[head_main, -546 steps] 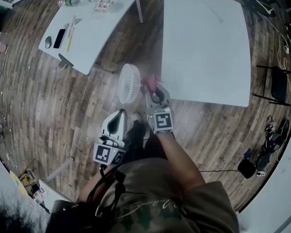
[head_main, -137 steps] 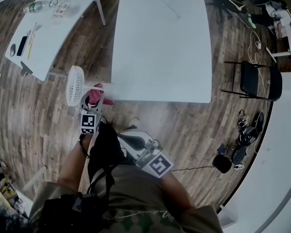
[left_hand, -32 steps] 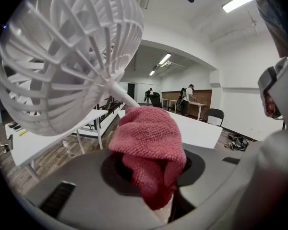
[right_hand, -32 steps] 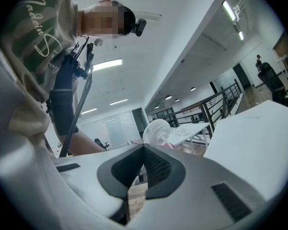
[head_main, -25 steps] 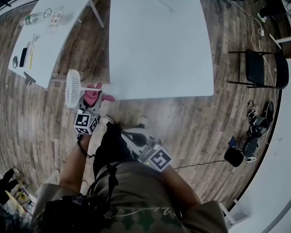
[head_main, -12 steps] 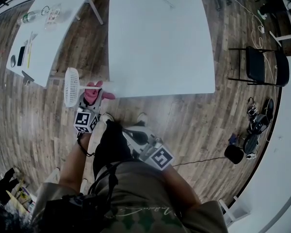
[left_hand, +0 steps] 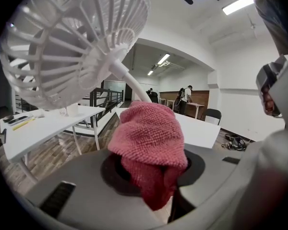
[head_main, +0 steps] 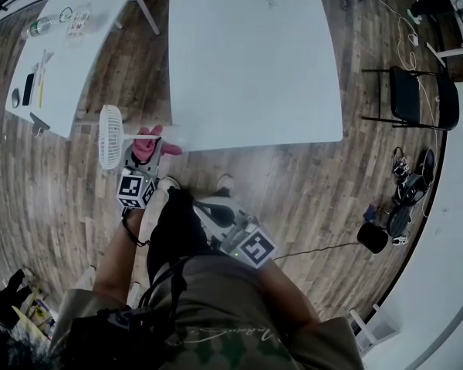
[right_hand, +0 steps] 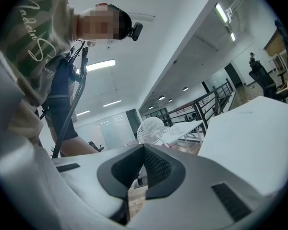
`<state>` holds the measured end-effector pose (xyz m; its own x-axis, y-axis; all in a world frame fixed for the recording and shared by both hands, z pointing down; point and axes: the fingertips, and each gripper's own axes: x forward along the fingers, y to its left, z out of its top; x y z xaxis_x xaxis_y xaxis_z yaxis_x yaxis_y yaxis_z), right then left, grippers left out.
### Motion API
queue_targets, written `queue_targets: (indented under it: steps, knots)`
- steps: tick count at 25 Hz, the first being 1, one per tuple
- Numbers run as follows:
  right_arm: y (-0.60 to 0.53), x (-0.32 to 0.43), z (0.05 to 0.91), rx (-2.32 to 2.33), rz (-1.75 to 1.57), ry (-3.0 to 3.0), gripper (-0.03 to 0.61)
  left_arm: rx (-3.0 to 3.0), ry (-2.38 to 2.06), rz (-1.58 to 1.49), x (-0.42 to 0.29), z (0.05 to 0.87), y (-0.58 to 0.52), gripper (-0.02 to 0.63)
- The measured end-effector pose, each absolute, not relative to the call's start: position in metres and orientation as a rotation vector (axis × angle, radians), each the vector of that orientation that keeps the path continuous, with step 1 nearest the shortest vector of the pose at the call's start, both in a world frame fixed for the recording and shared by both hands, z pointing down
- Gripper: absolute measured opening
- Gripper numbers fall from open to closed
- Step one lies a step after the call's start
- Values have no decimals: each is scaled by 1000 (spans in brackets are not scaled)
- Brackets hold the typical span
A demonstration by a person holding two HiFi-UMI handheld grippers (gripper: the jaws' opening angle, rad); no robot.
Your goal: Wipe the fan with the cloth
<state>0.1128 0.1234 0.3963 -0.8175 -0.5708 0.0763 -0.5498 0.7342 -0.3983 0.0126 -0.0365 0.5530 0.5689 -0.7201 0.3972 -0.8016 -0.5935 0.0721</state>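
Cloth (left_hand: 147,139) – pink and nubbly – is bunched between the jaws of the left gripper (left_hand: 151,186), which are clenched on it, with a rounded wad standing out past the tips. The wad sits just under the thin white neck of the fan (left_hand: 72,42), behind its round grille; whether cloth and neck touch cannot be told.

From the head view, the fan's head hangs off the near left corner of the large white table (head_main: 255,60), its neck running back to that corner, and the left gripper reaches up to it from the person's side.

The right gripper (right_hand: 143,166) has its jaws pressed together with nothing between them. It is held low by the person's waist, well apart from the fan – which shows small and far off in its own view.

A second white table (head_main: 69,60) stands to the left with a bottle (head_main: 40,26) on it, and a black chair (head_main: 409,99) stands to the right on the wooden floor (head_main: 54,206).
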Motion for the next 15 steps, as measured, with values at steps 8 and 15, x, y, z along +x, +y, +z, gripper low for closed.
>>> queue_targets:
  steps: [8,15]
  knots:
    - [124,107,404,-945,-674,2871,-2,2553,-1257,475,10,564,-36,146]
    - [122,96,404,-937,-656,2880,-2,2554,-1233,473,10,577,-35,146]
